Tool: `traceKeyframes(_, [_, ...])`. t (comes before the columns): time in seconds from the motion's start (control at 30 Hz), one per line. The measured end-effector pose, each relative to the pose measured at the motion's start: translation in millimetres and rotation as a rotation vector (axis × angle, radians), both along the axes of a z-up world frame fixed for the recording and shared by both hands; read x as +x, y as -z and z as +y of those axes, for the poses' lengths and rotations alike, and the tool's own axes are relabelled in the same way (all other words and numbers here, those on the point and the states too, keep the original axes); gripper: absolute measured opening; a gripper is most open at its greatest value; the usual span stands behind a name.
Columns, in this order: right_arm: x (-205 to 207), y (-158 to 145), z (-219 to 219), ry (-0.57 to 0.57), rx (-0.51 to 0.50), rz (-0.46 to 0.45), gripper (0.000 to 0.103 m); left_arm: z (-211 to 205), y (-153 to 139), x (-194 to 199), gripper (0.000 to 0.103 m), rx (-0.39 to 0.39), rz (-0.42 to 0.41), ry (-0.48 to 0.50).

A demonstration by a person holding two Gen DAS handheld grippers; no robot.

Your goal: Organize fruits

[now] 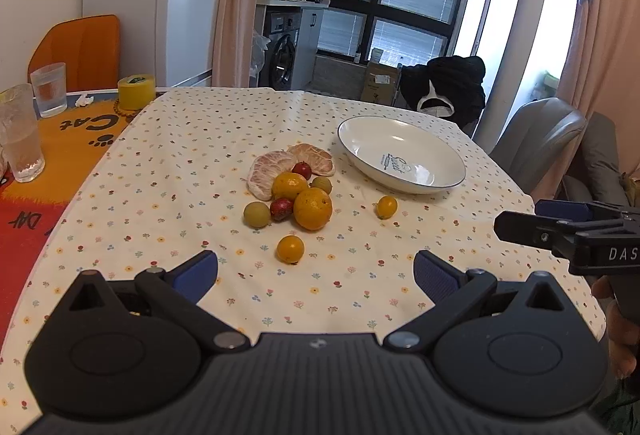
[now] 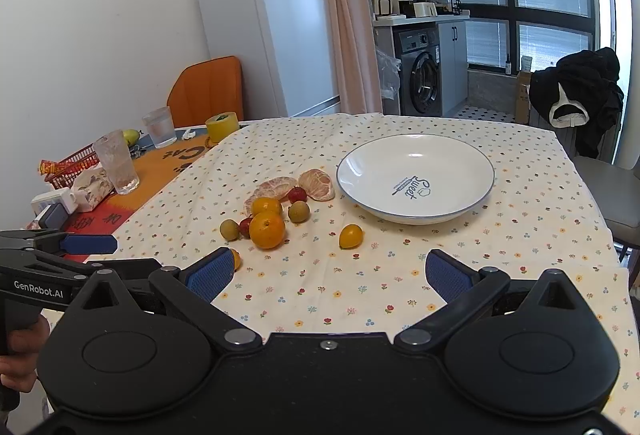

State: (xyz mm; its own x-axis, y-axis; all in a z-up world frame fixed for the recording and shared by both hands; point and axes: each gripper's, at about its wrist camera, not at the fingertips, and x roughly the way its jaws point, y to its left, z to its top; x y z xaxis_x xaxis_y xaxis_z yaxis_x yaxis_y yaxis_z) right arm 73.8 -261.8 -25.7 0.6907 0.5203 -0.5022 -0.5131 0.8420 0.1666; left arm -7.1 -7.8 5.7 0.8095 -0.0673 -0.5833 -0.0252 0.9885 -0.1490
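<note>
A heap of fruit lies on the flowered tablecloth: two oranges (image 1: 313, 208) (image 2: 267, 230), two peeled pomelo segments (image 1: 266, 171) (image 2: 276, 187), small red fruits (image 1: 281, 209) and greenish round ones (image 1: 256, 214). One kumquat (image 1: 291, 249) sits just ahead of my left gripper (image 1: 316, 275), which is open and holds nothing. A second kumquat (image 1: 387, 207) (image 2: 351, 236) lies between the heap and the empty white plate (image 1: 400, 151) (image 2: 416, 179). My right gripper (image 2: 328, 277) is open and holds nothing, a short way before the fruit. Its left finger hides part of the near kumquat (image 2: 237, 259).
Two drinking glasses (image 1: 20, 135) (image 2: 118, 163) and a yellow tape roll (image 1: 136, 91) stand on the orange mat at the left. A red basket (image 2: 72, 165) and packets lie beyond. A grey chair (image 1: 544, 139) is at the table's right edge.
</note>
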Motion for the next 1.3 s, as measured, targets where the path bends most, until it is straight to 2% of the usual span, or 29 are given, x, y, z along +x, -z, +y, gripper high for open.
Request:
traceKeyframes(0.7, [1.5,1.7,3.3,-0.003,-0.008,-0.002,0.103,-1.8,2.2,1.2,0.103,0.001,0.010,0.015])
traceKeyframes(1.17, [26.2,27.4,15.2,-0.019,-0.038,0.051,0.103,11.5,26.6,30.1,0.103,-0.002,0.063,-0.023])
traceKeyframes(1.3, [34.9,32.1,17.9,-0.030,-0.042,0.055,0.103,13.1,31.0,36.7,0.102,0.011,0.048,-0.033])
